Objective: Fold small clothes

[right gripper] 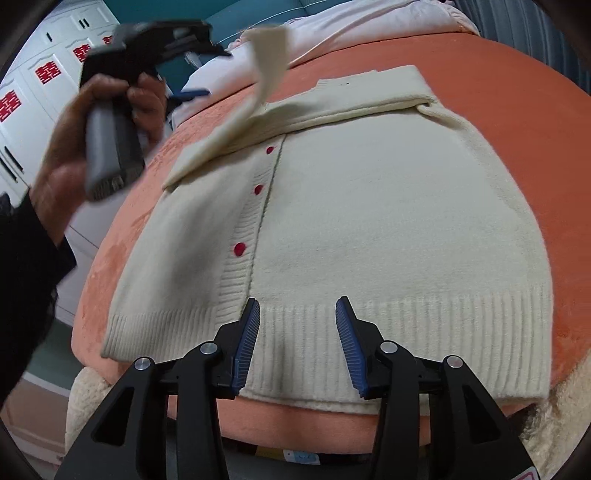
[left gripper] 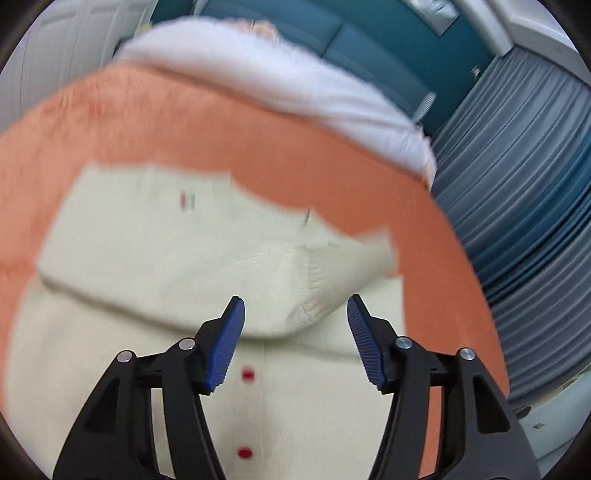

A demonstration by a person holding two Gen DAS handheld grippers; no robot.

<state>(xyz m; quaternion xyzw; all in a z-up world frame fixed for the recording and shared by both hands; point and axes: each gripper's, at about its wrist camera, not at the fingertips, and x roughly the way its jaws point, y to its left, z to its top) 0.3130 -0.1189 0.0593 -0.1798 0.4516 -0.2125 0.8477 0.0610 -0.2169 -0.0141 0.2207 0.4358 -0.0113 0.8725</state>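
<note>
A small cream knit cardigan (right gripper: 369,206) with red buttons (right gripper: 239,249) lies flat on an orange blanket (right gripper: 517,110). Its right sleeve is folded across the chest. Its left sleeve (right gripper: 266,59) hangs in mid-air above the left shoulder, blurred. My left gripper (left gripper: 295,317) is open above the folded sleeves (left gripper: 184,251) and holds nothing; its black body, in a hand, shows in the right wrist view (right gripper: 147,40). My right gripper (right gripper: 297,317) is open and empty just above the ribbed hem (right gripper: 406,332).
White and pink bedding (right gripper: 369,26) is piled past the cardigan's collar. White cabinets with red emblems (right gripper: 48,74) stand at left. Grey-blue curtains (left gripper: 517,184) hang on the right. A fluffy cream cover (right gripper: 88,398) lies under the blanket's near edge.
</note>
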